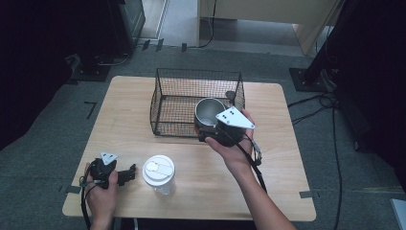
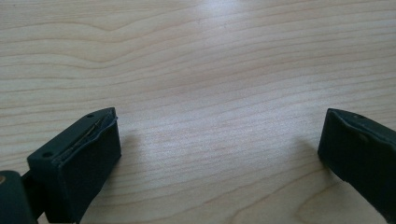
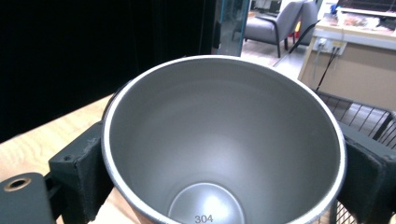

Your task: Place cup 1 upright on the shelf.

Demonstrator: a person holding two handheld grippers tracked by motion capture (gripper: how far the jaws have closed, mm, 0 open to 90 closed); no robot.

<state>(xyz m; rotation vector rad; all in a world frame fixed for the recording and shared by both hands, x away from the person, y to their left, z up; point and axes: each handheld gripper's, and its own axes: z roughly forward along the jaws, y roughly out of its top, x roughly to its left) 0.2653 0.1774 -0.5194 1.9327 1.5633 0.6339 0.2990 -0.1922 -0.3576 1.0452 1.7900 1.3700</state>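
High view shows the right gripper (image 1: 214, 128) clamped on a steel cup (image 1: 209, 113), held up at the front right edge of the wire basket (image 1: 165, 103). Its jaws press both sides of the cup (image 3: 224, 149), whose inside is empty. The left gripper (image 1: 125, 175) rests on the worktop (image 1: 201, 172) with jaws spread and empty, just beside a lidded clear tumbler (image 1: 159, 173). Likely the cup is mid-carry; setting it down upright would come next.

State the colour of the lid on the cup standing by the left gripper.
White; the lid shows best in the high view.
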